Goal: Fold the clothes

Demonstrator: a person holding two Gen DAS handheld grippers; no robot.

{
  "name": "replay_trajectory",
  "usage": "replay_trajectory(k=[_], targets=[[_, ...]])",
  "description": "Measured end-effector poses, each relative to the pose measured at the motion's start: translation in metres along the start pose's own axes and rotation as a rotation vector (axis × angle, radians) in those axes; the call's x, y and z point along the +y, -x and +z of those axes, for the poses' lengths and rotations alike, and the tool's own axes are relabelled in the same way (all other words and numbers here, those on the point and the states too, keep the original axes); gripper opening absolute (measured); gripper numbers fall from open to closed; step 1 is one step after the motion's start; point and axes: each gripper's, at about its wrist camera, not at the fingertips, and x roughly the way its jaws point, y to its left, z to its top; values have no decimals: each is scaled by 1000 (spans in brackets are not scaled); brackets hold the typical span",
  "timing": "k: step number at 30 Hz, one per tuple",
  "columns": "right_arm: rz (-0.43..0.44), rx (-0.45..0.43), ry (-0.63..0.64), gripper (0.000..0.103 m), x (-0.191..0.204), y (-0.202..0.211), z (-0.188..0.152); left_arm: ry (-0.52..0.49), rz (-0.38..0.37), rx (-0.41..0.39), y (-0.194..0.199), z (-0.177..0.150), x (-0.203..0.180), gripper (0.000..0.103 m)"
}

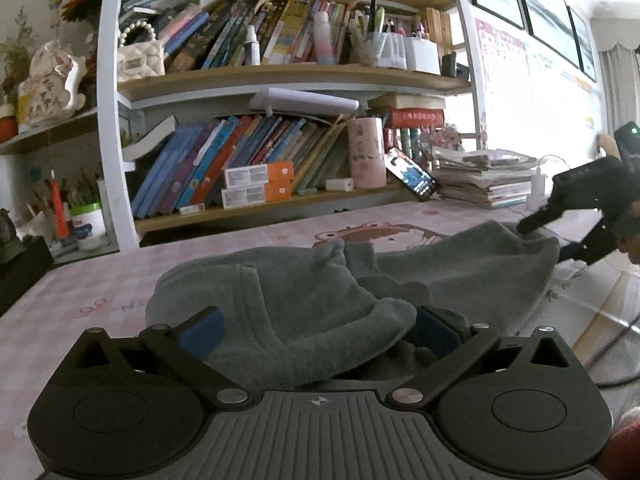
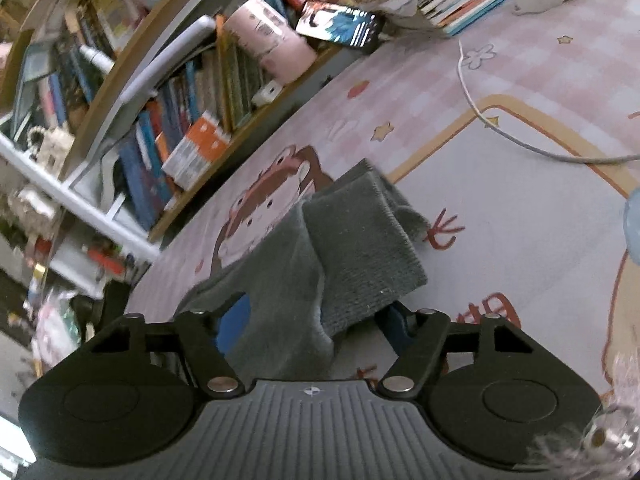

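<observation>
A grey knitted garment [image 1: 304, 292] lies crumpled on the pink cartoon-print table cover [image 1: 80, 300]. My left gripper [image 1: 316, 334] has its blue-padded jaws wide apart with a fold of the garment lying between them. In the left wrist view my right gripper [image 1: 560, 220] sits at the garment's far right end. In the right wrist view the right gripper [image 2: 316, 320] also has its jaws apart, with the garment's ribbed end [image 2: 360, 240] bunched between them above the cover [image 2: 500, 208].
A bookshelf [image 1: 280, 80] full of books stands along the table's far edge, with a phone [image 1: 410, 174] and a pink cup [image 1: 366, 152] leaning there. A stack of magazines [image 1: 486, 180] and a white cable [image 2: 500, 132] lie at the right.
</observation>
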Motion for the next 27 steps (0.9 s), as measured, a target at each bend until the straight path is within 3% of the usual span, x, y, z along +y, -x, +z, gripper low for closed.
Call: replay_trajectory(k=[2,5,11,13,18,19,22,27], targets=[[-30,-21,9,42,2,-5,0,-15,2,6,-1,0,-3,103],[-45,-38,15,23,1,-10,2,-22,-1,10,-1,-1,-4,103],[65,-93,205,14,34,3,1,-16,-4,14,-1,0,-3,103],[92,-104,254,13,43,7,1,-17,-3,15,-1,0,-3,103],[8,-55,107,17,17,-1,7,-16,-3,15,-1,-1,-3,103],[-11,-45,70,22,10,-3,7,-16,-3,16,-1,-1,-3,103],[-52,-47,19,51,0,-2,8,-15,-4,17,-1,-1,-3,103],[-82,-59,0,53,-5,-2,8,-21,-1,23,-2,0,-4,103]])
